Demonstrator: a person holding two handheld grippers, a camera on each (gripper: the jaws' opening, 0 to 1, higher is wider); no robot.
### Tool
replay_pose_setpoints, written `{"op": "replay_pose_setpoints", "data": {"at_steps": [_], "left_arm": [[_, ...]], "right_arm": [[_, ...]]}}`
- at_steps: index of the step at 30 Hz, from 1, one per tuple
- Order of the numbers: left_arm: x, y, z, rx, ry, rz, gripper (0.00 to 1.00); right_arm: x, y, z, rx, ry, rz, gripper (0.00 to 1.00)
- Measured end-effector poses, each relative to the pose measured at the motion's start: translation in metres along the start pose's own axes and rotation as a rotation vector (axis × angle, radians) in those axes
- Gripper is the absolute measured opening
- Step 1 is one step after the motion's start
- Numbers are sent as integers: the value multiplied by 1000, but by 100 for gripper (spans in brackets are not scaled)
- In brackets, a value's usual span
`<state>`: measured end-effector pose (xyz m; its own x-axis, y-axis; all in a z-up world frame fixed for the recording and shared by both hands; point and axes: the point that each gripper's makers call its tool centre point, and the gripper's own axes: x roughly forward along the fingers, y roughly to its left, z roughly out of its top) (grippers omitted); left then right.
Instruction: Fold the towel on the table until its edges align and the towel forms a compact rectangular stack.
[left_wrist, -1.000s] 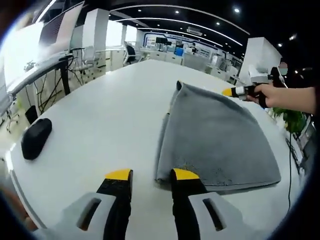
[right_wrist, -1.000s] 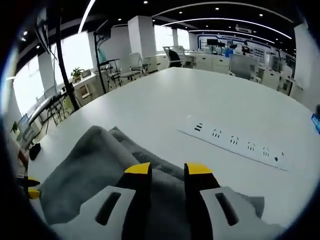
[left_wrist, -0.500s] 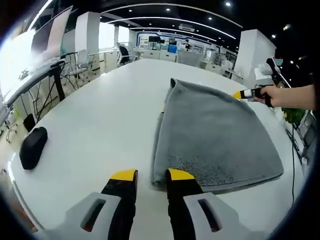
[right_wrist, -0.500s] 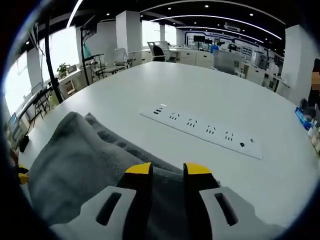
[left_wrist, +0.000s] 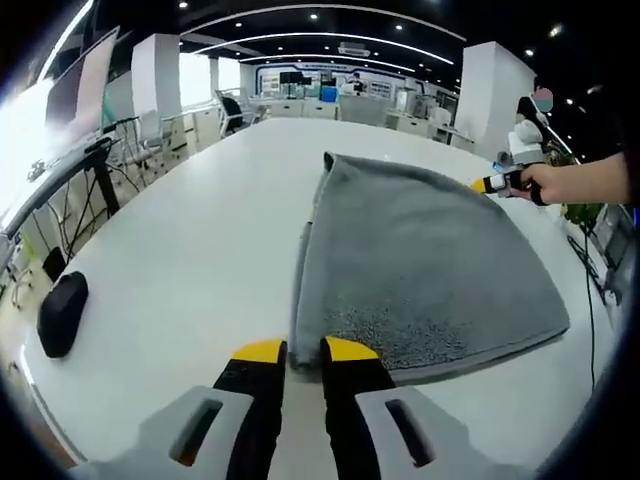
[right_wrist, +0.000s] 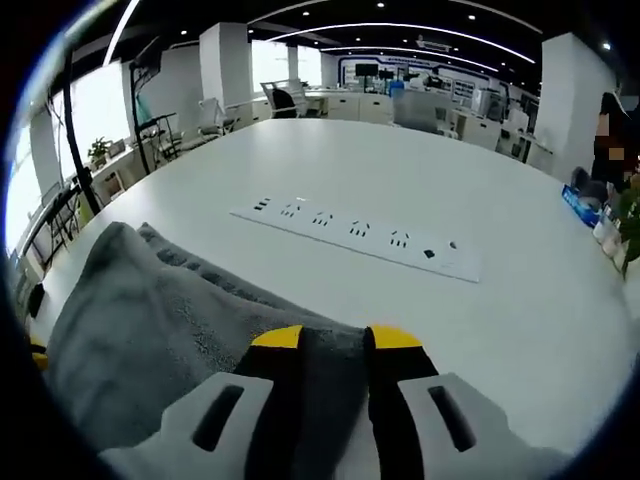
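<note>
- Grey towel (left_wrist: 420, 260) lying folded on the white table (left_wrist: 200, 230), fold line along its left side in the left gripper view, edges spreading toward the near right.
- Left gripper (left_wrist: 292, 352) at the towel's near corner; yellow-tipped jaws nearly together, narrow gap; grip on the towel edge cannot be told.
- Right gripper (right_wrist: 335, 338) low over the towel (right_wrist: 160, 340), jaws a small way apart with grey cloth between them; grip cannot be confirmed.
- In the left gripper view, right gripper (left_wrist: 490, 184) at the towel's far right edge, held by a hand (left_wrist: 548, 182).
- White power strip (right_wrist: 355, 234) on the table (right_wrist: 520, 320) beyond the towel.
- Black mouse (left_wrist: 60, 312) near the table's left edge, well apart from the towel.
</note>
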<state>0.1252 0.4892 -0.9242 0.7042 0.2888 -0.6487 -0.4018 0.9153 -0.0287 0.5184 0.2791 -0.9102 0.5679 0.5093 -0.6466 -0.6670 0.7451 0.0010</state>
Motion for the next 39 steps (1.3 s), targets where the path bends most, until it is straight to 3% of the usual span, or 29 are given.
{"op": "replay_pose_setpoints", "data": {"at_steps": [4, 7, 15, 22, 29, 39], "left_arm": [[1, 0, 0, 16, 6, 0, 13], [1, 0, -1, 8, 7, -5, 12], [2, -3, 0, 13, 17, -12, 10], [4, -12, 1, 38, 33, -32, 10], [3, -37, 0, 104, 68, -87, 9], [-8, -92, -12, 192, 102, -214, 8]], "right_arm": [[-1, -10, -7, 44, 10, -23, 24], [-1, -8, -11, 91, 12, 9, 19], [-2, -8, -11, 97, 0, 33, 4], [-9, -19, -18, 81, 6, 40, 3], [-20, -42, -28, 98, 8, 9, 3], [-44, -85, -48, 84, 37, -51, 3]]}}
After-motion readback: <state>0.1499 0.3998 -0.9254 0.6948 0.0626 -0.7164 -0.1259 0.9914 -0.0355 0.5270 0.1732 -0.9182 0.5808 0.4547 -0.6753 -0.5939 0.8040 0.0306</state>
